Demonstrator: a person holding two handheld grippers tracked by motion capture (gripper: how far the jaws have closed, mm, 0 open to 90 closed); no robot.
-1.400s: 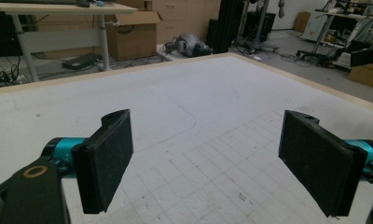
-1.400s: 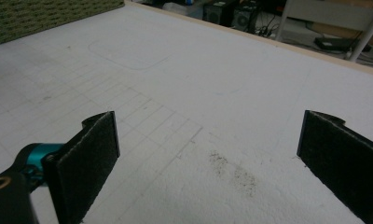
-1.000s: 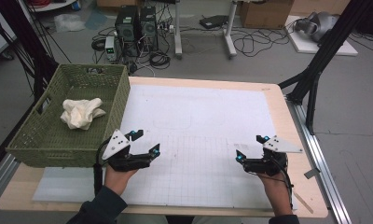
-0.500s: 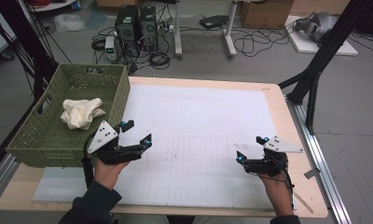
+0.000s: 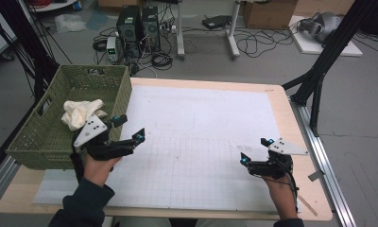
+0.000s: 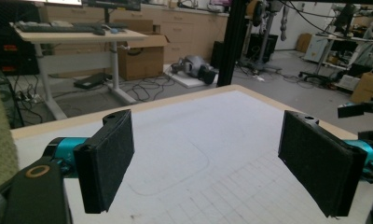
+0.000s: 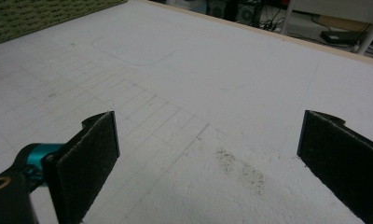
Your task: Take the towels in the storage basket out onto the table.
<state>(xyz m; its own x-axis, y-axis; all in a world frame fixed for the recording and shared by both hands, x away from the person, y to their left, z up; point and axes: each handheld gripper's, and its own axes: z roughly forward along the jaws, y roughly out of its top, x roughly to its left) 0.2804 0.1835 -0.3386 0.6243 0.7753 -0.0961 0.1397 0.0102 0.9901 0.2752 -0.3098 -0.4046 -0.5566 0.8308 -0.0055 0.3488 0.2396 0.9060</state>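
A green woven basket stands at the table's left edge with a crumpled cream cloth inside it. My left gripper is raised just right of the basket's near corner, open and holding nothing; its black pads stand wide apart in the left gripper view. My right gripper rests low over the white mat at the front right, open with nothing between its pads. The basket's green wall shows far off in the right gripper view.
The white mat carries a faint grid and a rounded outline. A small dirty smudge marks it ahead of the right gripper. Black frame legs stand off the table's right. Computers and cables lie on the floor behind.
My left gripper has lifted and moved left and away from me, toward the basket's near right corner. The right gripper has barely shifted.
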